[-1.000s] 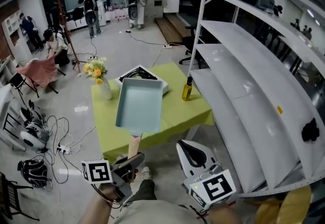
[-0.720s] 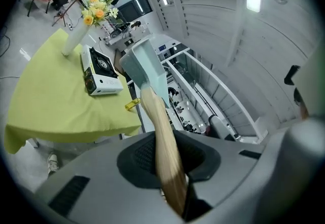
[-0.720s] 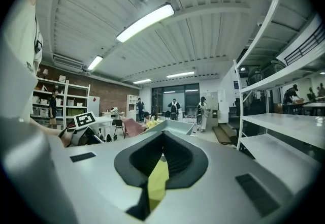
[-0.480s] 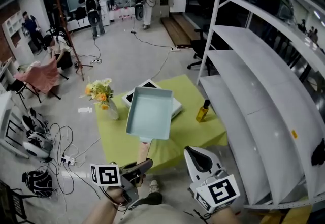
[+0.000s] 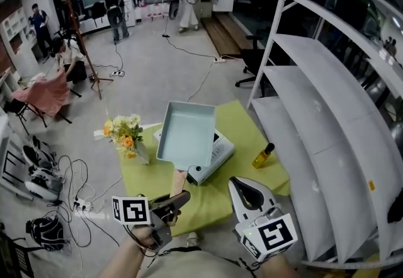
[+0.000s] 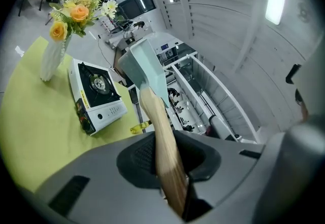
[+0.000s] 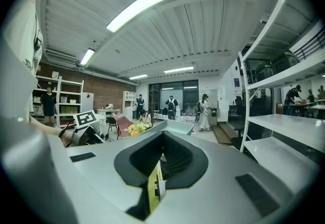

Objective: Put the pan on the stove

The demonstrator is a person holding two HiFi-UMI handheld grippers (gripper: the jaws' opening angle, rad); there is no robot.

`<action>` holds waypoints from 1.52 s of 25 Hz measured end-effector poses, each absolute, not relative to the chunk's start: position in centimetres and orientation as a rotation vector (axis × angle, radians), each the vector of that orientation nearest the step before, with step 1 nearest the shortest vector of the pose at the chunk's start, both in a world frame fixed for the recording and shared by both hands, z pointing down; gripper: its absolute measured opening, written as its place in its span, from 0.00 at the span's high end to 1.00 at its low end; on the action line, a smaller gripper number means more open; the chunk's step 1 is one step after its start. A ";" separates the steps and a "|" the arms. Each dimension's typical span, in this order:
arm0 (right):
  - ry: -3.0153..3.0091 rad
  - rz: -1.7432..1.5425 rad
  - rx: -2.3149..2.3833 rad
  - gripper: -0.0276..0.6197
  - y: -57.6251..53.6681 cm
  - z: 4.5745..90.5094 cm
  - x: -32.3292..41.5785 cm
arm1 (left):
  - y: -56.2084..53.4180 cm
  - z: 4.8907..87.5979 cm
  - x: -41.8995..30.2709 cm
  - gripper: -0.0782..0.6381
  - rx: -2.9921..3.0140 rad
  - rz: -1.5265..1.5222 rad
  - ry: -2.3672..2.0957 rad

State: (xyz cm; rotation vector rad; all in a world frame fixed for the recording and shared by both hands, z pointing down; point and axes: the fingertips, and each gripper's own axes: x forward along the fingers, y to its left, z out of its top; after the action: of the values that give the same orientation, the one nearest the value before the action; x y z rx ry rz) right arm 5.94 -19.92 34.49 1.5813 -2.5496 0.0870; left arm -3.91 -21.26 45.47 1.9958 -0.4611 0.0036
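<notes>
Pan (image 5: 187,133) nearer stove (image 5: 213,156) now; burner (image 6: 98,82) only in left gripper view

We look out over a pale grey polished floor (image 5: 151,75), with loose cables (image 5: 69,173) trailing at its left edge. A tall white shelving rack (image 5: 327,100) of several tiers fills the right side. Overhead, tube lights (image 7: 138,7) run along a ribbed white ceiling (image 7: 203,20), and a brick wall (image 7: 109,91) and dark windows (image 7: 157,93) close the far end.
</notes>
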 end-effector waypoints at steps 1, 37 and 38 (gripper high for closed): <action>-2.547 0.089 1.581 0.95 -20.7 34.6 5.7 | -22.1 45.5 -4.0 0.78 1.994 -0.001 -0.456; -2.488 0.345 1.338 0.95 -35.0 45.3 7.7 | -33.9 56.8 -0.7 0.77 1.843 -0.021 -0.562; -2.483 0.357 1.333 0.95 -35.2 45.7 7.7 | -34.0 57.2 -0.6 0.77 1.838 -0.025 -0.560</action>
State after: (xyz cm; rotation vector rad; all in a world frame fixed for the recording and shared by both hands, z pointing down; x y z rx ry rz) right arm 7.71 -35.23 45.66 1.3331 -2.4831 0.3568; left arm -0.56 -33.98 57.20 1.8378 -0.5600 -0.0246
